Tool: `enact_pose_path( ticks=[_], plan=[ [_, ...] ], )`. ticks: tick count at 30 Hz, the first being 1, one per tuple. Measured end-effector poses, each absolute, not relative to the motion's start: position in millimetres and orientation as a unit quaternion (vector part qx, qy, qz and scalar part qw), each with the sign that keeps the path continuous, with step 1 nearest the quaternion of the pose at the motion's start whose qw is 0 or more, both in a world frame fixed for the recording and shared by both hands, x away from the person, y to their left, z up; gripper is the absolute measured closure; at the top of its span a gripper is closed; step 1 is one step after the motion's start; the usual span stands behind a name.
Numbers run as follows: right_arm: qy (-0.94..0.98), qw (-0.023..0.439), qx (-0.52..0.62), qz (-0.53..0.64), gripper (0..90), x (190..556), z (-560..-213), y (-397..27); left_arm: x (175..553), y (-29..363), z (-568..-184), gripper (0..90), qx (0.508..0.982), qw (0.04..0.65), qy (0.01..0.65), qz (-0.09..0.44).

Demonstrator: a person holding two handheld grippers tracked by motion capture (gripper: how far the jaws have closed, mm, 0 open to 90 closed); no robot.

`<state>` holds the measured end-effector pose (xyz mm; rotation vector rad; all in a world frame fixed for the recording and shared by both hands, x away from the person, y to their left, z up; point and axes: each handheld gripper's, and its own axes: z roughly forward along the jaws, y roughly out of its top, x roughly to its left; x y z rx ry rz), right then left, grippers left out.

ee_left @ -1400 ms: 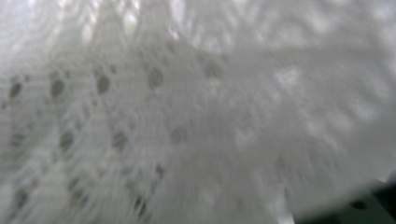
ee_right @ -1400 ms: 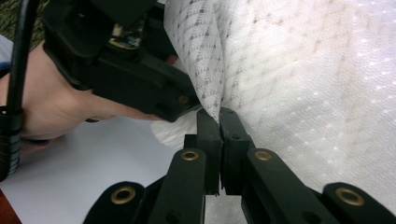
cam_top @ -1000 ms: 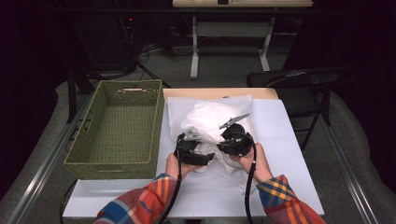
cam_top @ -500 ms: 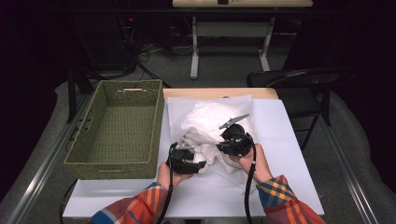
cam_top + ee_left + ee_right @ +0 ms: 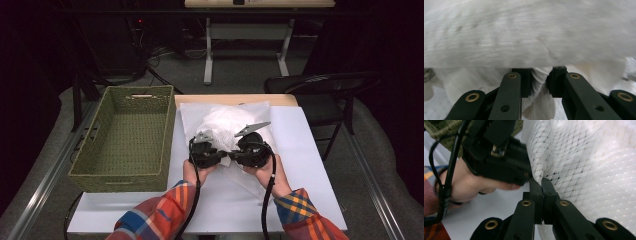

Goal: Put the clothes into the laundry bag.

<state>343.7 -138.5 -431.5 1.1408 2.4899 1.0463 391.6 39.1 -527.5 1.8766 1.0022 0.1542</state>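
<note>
A white mesh cloth (image 5: 225,125) lies bunched on the white table (image 5: 300,150). Both grippers meet at its near edge. My left gripper (image 5: 219,148) has just been closing its jaws, and in the left gripper view a gathered fold of the cloth (image 5: 524,37) sits pinched in my left gripper (image 5: 540,80). My right gripper (image 5: 235,152) is beside it. The right gripper view has my right gripper (image 5: 541,187) shut on the cloth's (image 5: 586,157) edge, with the left hand (image 5: 471,185) and its gripper close on the left.
A green woven basket (image 5: 120,175) stands at the table's left side, and its weave (image 5: 439,130) also appears in the right gripper view. A dark chair (image 5: 320,85) is beyond the table's right corner. Bare white table lies to the right and in front of the hands.
My left gripper pulled back to the left, then came forward again beside the right gripper at the cloth. The right gripper kept still.
</note>
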Motion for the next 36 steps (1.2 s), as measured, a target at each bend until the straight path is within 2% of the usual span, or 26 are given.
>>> enact_pose_path(
  ticks=[2, 5, 9, 11, 14, 19, 21, 24, 29, 31, 36],
  plan=[
    [0.846, 0.095, 0.397, 0.344, 89.7, 349.6, -440.0, -140.6, 398.2, 37.6, -536.7, 75.1, 0.774, 0.466, 0.423, 0.073],
    [0.854, 0.098, 0.406, 0.310, 89.5, 355.0, -453.9, -140.1, 402.7, 39.8, -549.0, 71.2, 0.777, 0.450, 0.436, 0.061],
    [0.855, 0.101, 0.412, 0.298, 89.2, 358.2, -458.4, -142.8, 396.1, 43.4, -548.4, 56.8, 0.795, 0.430, 0.423, 0.061],
    [0.854, 0.099, 0.415, 0.299, 89.0, 357.9, -457.8, -143.6, 390.8, 46.2, -546.0, 45.2, 0.806, 0.419, 0.414, 0.061],
    [0.854, 0.100, 0.413, 0.300, 88.7, 357.6, -457.1, -143.3, 381.8, 51.7, -543.9, 36.8, 0.809, 0.417, 0.410, 0.061],
    [0.853, 0.101, 0.411, 0.305, 88.4, 356.9, -456.4, -142.8, 372.0, 58.1, -542.4, 33.1, 0.810, 0.420, 0.403, 0.064],
    [0.853, 0.103, 0.410, 0.306, 88.3, 357.6, -457.1, -143.8, 370.0, 58.5, -543.1, 35.4, 0.811, 0.421, 0.401, 0.066],
    [0.852, 0.103, 0.411, 0.308, 88.4, 358.2, -457.6, -143.5, 372.3, 57.0, -546.0, 45.6, 0.814, 0.417, 0.401, 0.061],
    [0.855, 0.099, 0.404, 0.310, 89.1, 356.0, -456.1, -139.6, 384.3, 55.6, -551.1, 74.3, 0.795, 0.442, 0.415, 0.029],
    [0.855, 0.095, 0.401, 0.315, 89.4, 354.5, -454.2, -138.0, 389.3, 54.4, -548.1, 78.2, 0.785, 0.455, 0.420, 0.017],
    [0.839, 0.110, 0.389, 0.365, 89.6, 345.8, -436.9, -136.0, 388.6, 40.0, -524.6, 79.4, 0.764, 0.501, 0.405, 0.011]
  ],
)
